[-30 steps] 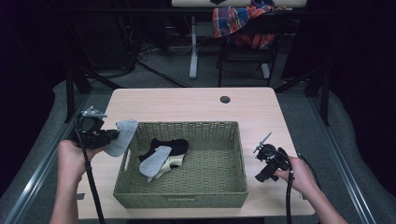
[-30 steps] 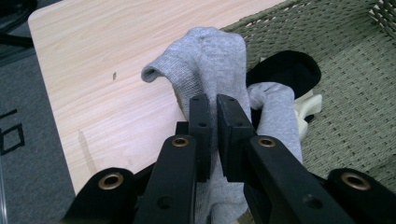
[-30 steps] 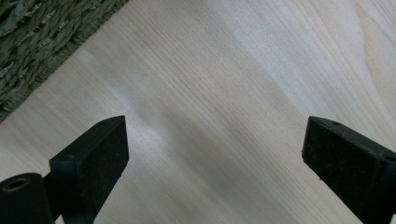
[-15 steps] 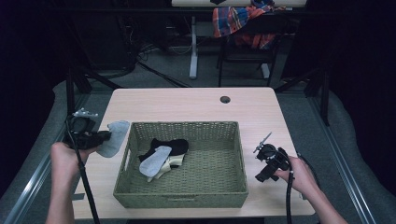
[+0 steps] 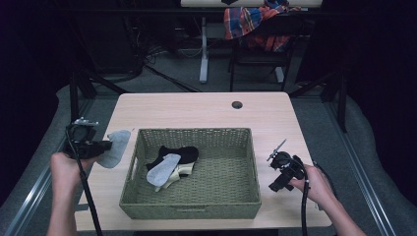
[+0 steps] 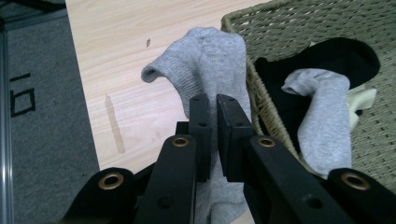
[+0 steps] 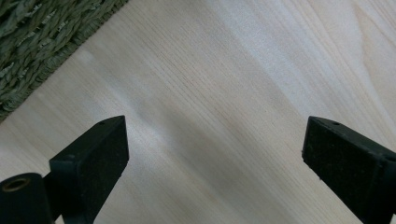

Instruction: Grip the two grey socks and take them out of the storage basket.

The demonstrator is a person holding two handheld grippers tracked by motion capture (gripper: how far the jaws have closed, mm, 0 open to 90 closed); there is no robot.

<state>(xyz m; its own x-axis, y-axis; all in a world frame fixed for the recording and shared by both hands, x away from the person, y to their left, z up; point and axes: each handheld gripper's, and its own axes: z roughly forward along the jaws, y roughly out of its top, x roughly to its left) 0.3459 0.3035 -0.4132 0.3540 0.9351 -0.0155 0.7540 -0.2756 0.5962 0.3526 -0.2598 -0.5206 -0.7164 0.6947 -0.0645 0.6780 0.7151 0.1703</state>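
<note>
A grey sock [image 5: 114, 146] [image 6: 210, 70] hangs over the table's left side, just outside the woven basket [image 5: 196, 135]. My left gripper [image 5: 102, 146] [image 6: 211, 100] is shut on it, jaws pinching the fabric. Inside the basket [image 6: 303, 18] lie a black sock [image 5: 178, 153] [image 6: 336, 56], another grey sock [image 5: 162, 169] [image 6: 322, 112] and a cream sock [image 5: 181, 170] [image 6: 362, 100] underneath. My right gripper [image 5: 273, 169] [image 7: 215, 149] rests open over bare table right of the basket, with nothing between its jaws.
The light wooden table [image 5: 196, 110] has a round cable hole [image 5: 237, 104] at its far edge. The basket's corner [image 7: 42, 42] shows in the right gripper view. A chair with a plaid cloth [image 5: 251, 22] stands beyond the table. Grey floor [image 6: 37, 93] lies to the left.
My left gripper has moved left and slightly down with the grey sock, away from the basket rim. The right gripper has stayed in place.
</note>
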